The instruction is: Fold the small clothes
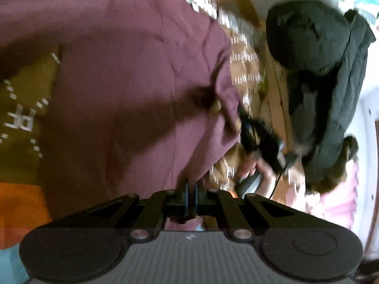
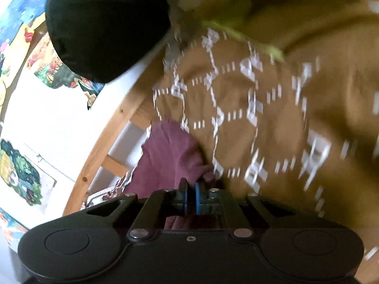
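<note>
A maroon garment [image 1: 132, 71] lies spread over a brown blanket with white patterns [image 2: 272, 118]. My left gripper [image 1: 190, 189] is shut on the garment's near edge, and the cloth runs between its blue pads. My right gripper [image 2: 191, 189] is shut on a bunched corner of the same maroon garment [image 2: 170, 151]. In the left wrist view the right gripper [image 1: 244, 123] appears as a blurred black shape at the garment's right edge, with a hand [image 1: 255, 168] holding it.
A black padded jacket [image 1: 319, 59] lies at the blanket's far side, also black jacket [image 2: 106, 23]. A wooden bed frame [image 2: 106, 130] borders a white wall with colourful pictures [image 2: 19, 165]. Pink cloth [image 1: 338, 198] and orange fabric [image 1: 19, 203] lie near the edges.
</note>
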Available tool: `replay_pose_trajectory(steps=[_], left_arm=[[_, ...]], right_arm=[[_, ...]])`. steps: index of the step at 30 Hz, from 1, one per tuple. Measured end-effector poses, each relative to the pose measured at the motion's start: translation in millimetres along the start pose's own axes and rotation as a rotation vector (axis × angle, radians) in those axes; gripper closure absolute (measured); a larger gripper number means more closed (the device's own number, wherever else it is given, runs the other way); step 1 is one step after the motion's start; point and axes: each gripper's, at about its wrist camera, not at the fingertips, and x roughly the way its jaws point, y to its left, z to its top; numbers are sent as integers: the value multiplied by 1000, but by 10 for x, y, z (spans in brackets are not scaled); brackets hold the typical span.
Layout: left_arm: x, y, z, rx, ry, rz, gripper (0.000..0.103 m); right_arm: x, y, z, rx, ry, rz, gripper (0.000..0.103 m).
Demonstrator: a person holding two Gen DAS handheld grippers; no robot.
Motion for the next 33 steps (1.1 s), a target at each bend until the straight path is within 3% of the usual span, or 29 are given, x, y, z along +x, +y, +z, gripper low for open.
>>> replay_pose_trajectory(steps=[5,8,10,12,15,18,20,25,26,28,29,33], left_arm=[[348,226,37,-28,91,100,99],[411,359,-4,-62,118,146,98],[413,404,-45,-60,123,195,98],[420,412,-49,-58,119,233,98],[439,422,-43,-73,118,218,98],[428,439,-75,-54,115,217,96],[436,430,-84,-37,113,232,96],[383,424,-80,-21,95,247,96],[383,422,-80,-18,88,255,96],[387,378,-81,-2,68,270,96],[384,345,-86,15,55,269,96],[385,284,-94,46,41,241,95]], right_arm=[[90,0,260,-73,108,-103,97],[172,23,159,-159,191,-163,97],[160,-30,86,-176,232,-150,95],[143,49,39,-250,233,-167,74],[122,293,26,-456,183,-196,59],[231,521,71,-606,173,-171,45],[423,647,103,-680,199,-147,39],[997,764,152,-797,227,-168,38],[1091,753,181,-792,230,-159,39],[1184,703,266,-756,232,-133,64],[1204,692,317,-733,233,-128,97],[1164,726,466,-735,183,-132,98]])
